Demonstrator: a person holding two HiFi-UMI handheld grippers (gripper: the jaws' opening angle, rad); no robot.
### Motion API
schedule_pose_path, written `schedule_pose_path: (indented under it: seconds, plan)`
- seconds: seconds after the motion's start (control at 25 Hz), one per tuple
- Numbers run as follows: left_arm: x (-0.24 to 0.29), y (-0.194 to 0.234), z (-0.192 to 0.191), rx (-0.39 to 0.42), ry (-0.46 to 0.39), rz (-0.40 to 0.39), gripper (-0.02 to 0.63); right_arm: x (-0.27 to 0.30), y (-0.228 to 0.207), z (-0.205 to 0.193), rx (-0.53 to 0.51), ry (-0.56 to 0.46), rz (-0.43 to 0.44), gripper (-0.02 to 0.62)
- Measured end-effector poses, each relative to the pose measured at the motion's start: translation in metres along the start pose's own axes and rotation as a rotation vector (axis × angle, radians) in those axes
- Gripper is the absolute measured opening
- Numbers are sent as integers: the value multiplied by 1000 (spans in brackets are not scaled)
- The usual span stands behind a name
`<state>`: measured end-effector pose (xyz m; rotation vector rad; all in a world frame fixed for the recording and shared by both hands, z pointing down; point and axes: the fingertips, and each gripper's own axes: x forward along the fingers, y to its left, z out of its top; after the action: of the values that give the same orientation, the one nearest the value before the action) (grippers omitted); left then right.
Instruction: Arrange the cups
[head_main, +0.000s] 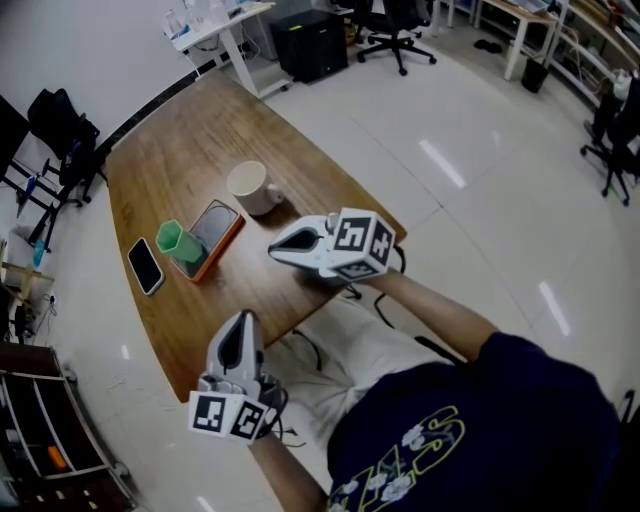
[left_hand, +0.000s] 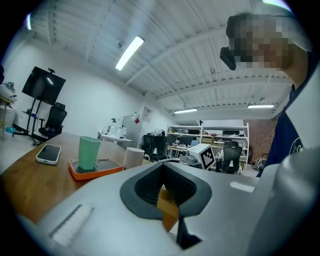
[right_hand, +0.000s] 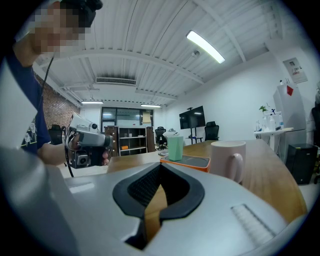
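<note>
A white mug stands on the wooden table, mid-table. A green cup stands upright on a dark, orange-rimmed tray to the mug's left. My right gripper hovers at the table's near edge, shut and empty, pointing toward the tray. In its own view the mug is right of the green cup. My left gripper is off the table's near corner, shut with nothing in it. The left gripper view shows the green cup and the mug well ahead.
A black phone lies left of the tray near the table's left edge. A black cabinet, office chairs and a white desk stand beyond the table's far end. A shelf rack is at the lower left.
</note>
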<state>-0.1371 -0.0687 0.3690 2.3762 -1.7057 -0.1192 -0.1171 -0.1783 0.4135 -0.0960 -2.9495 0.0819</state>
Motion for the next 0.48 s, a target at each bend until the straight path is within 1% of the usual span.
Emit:
schedule_pose_path:
  seconds: [0.04,0.08,0.16,0.2,0.24,0.28,0.36,0.44,0.48]
  plan:
    - [0,2,0,-20,16,23,5,0,0,0,1,0,0,-5]
    - [-2,4,-2,-59,40,59,5,0,0,0,1,0,1,-5]
    - [-6,9,-2,-183,88,126,5,0,1,0,1,1,2,-5]
    - [-9,7,2,-236,93,133,5,0,1,0,0,0,1,-5]
    - [-11,3,9,-267,83,126,5,0,1,1,0,0,1,-5]
    - [-13,-1,16,-274,71,118,5,-1,1,1,0,0,1,-5]
    - [-15,-4,25,-247,65,123,5,-1,0,1,1,0,0,-5]
    - [-15,-2,25,-227,73,139,5,0,-1,0,1,1,-1,-5]
    - [-14,-1,22,-240,75,140,5,0,-1,-1,1,2,-2,-5]
